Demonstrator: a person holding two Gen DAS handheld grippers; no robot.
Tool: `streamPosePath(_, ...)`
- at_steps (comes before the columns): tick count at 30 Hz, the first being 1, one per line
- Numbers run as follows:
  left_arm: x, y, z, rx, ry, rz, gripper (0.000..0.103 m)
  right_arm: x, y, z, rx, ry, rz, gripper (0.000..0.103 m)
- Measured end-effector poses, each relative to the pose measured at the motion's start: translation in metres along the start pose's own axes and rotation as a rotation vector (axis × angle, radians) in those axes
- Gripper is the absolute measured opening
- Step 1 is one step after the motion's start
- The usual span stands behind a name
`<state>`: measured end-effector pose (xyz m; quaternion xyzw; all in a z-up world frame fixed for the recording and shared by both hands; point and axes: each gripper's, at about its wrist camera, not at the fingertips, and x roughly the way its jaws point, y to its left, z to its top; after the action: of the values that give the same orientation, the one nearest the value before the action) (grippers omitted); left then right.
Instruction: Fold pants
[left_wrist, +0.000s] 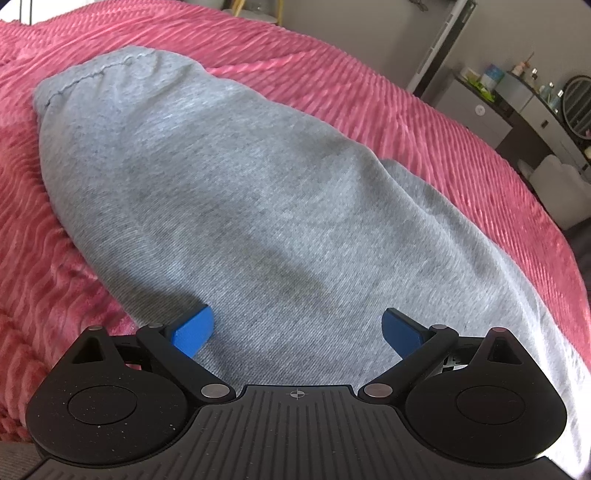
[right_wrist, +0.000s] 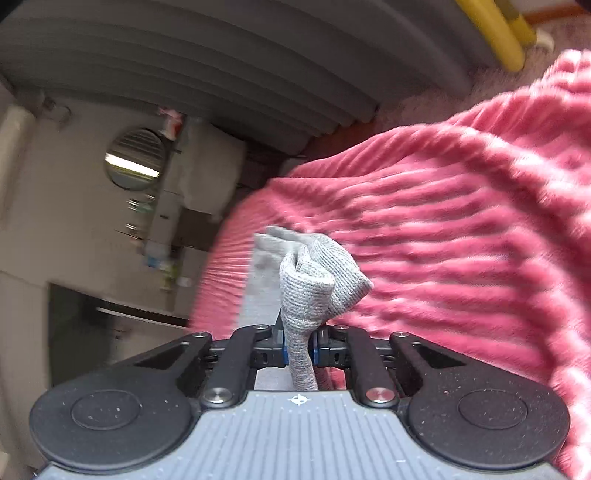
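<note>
Grey pants are laid lengthwise from lower right to upper left on the pink blanket.
The left gripper is spread wide over them; a bunched grey fold is pinched by the right gripper.

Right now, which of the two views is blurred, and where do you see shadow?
Right wrist view: motion blur smears the pink blanket and room; the right gripper and pinched gray pants stay sharp. Left wrist view: sharp, with a soft shadow on the pants ahead of the open left gripper.
</note>
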<state>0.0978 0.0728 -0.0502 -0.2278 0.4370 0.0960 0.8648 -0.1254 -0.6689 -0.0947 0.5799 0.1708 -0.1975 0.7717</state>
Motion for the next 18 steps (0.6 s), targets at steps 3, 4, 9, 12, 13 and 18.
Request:
streamPosePath(3,-0.005,0.005,0.0,-0.03,-0.008,-0.032,0.1,0.004,0.006,0.0,-0.062,0.007,-0.104,0.01)
streamPosePath(4,-0.007,0.008,0.001,-0.042,-0.007,-0.045,0.1,0.002,0.008,0.0,-0.053,0.002,-0.082,0.01)
streamPosePath(9,-0.029,0.022,0.003,-0.118,-0.012,-0.125,0.1,-0.012,0.082,-0.012,-0.24,-0.036,0.046,0.009)
streamPosePath(12,-0.054,0.031,0.005,-0.14,-0.084,-0.158,0.1,-0.017,0.156,-0.053,-0.481,-0.032,0.124,0.009)
streamPosePath(13,-0.065,0.034,0.006,-0.138,-0.113,-0.168,0.1,-0.017,0.184,-0.078,-0.571,-0.004,0.168,0.009)
streamPosePath(18,-0.105,0.048,0.005,-0.106,-0.222,-0.19,0.1,0.004,0.255,-0.24,-1.008,0.231,0.306,0.01)
